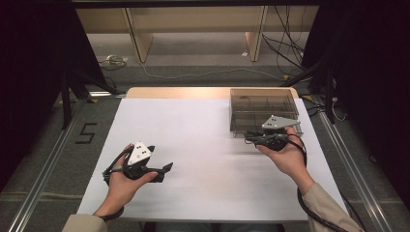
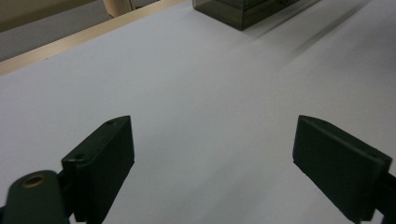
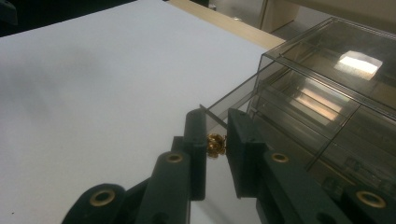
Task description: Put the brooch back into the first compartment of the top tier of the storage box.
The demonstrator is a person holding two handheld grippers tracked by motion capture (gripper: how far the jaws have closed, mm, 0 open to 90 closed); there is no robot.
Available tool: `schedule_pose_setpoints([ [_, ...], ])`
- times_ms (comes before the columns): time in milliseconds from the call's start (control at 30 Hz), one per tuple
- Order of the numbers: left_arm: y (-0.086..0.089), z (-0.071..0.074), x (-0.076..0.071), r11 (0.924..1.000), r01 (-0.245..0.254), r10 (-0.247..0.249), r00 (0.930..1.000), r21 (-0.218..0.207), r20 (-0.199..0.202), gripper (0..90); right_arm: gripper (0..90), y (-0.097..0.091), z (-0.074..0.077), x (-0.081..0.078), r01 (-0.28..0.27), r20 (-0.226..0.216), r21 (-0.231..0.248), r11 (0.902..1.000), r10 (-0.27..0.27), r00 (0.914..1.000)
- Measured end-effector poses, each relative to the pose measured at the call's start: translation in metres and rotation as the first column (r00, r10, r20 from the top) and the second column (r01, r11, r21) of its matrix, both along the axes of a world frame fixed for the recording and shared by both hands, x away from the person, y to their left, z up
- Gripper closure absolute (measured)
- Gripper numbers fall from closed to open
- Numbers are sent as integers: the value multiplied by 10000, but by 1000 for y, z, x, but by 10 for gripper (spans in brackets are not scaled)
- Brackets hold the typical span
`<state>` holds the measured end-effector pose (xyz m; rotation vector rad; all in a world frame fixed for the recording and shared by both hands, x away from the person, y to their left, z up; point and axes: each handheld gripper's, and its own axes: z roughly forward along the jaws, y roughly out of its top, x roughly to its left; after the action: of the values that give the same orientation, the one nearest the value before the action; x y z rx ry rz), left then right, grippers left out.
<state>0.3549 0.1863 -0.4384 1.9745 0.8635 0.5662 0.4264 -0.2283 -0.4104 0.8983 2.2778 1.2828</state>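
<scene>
A small gold trinket (image 3: pixel 215 145) sits pinched between the pads of my right gripper (image 3: pixel 216 140), which is shut on it. That gripper (image 1: pixel 251 137) hovers at the front left corner of a smoky clear plastic box (image 1: pixel 263 110) with a lid and inner compartments (image 3: pixel 327 88). At the near left of the table, my left gripper (image 1: pixel 163 170) is held in a hand and points right. Its jaws stand wide apart over bare white table (image 2: pixel 210 140) with nothing between them. The corner of the box (image 2: pixel 243 11) shows far ahead of it.
The white tabletop (image 1: pixel 193 140) has a wooden strip along its far edge (image 1: pixel 174 92). Metal rails run along both sides of the table. Cables and wooden legs stand on the floor beyond it.
</scene>
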Motion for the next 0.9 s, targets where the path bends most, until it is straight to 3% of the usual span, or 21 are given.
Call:
schedule_pose_setpoints([
  [900,-1,0,0,10000,-15,15,10000,-7,1,129,792,0,5,4,138,97,125,9998,-139,9999],
])
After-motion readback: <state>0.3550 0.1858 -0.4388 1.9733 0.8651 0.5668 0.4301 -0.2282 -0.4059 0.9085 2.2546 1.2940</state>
